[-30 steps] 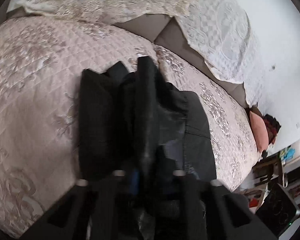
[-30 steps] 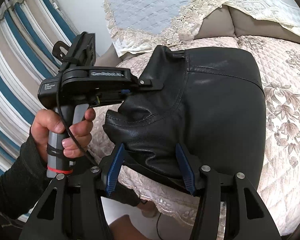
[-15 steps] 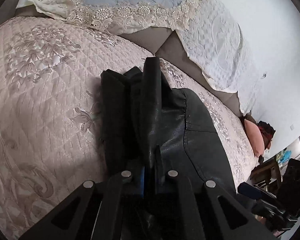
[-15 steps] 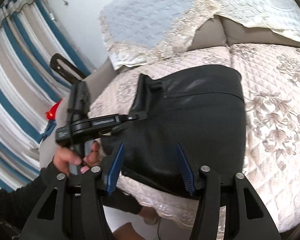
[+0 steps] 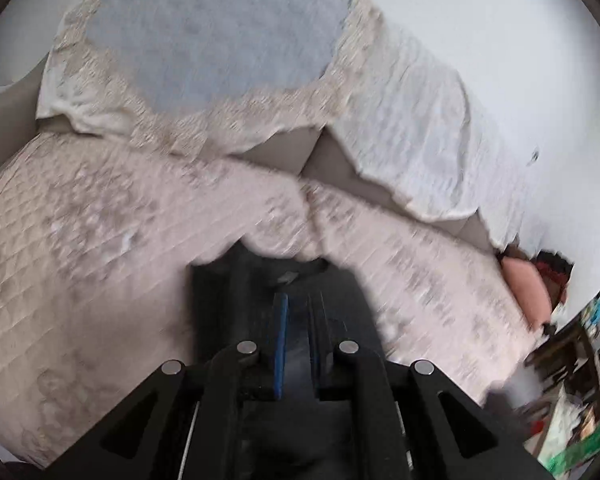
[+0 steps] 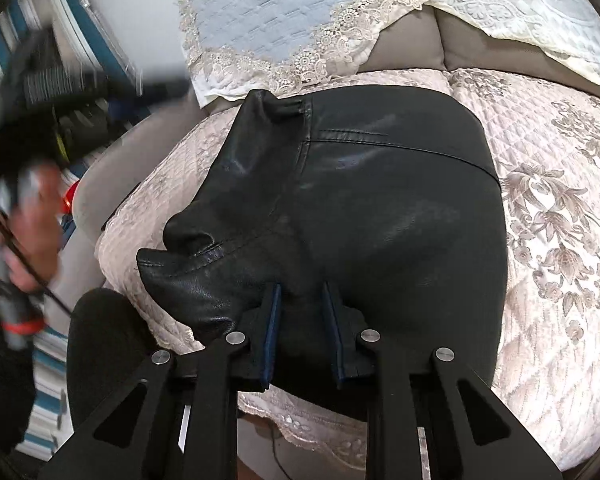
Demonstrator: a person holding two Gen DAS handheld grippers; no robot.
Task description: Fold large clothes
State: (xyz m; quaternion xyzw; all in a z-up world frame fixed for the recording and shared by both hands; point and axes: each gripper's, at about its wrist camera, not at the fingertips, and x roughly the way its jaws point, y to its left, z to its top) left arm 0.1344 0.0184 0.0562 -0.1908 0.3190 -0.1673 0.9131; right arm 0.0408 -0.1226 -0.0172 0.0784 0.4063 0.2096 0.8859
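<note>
A black leather garment (image 6: 380,208) lies folded on the quilted pink sofa cover (image 6: 560,240). My right gripper (image 6: 302,300) has closed on the garment's near edge, with leather bunched between its blue pads. In the left wrist view, which is blurred by motion, my left gripper (image 5: 298,312) is nearly shut with a narrow gap, and the black garment (image 5: 228,300) shows beyond and below its fingertips. I cannot tell whether the left still pinches fabric. In the right wrist view the left hand-held gripper (image 6: 16,184) is a blur at the left, away from the garment.
A blue lace-edged cushion cover (image 6: 268,20) and a white one (image 6: 520,4) drape over the grey sofa back. Striped curtains (image 6: 4,32) hang at the left. A pink cushion (image 5: 528,292) and a cluttered shelf (image 5: 580,360) lie at the right end of the sofa.
My right gripper has narrowed from wide open onto the garment's near edge. My left gripper has pulled back and left off the garment's corner, which now lies on the sofa.
</note>
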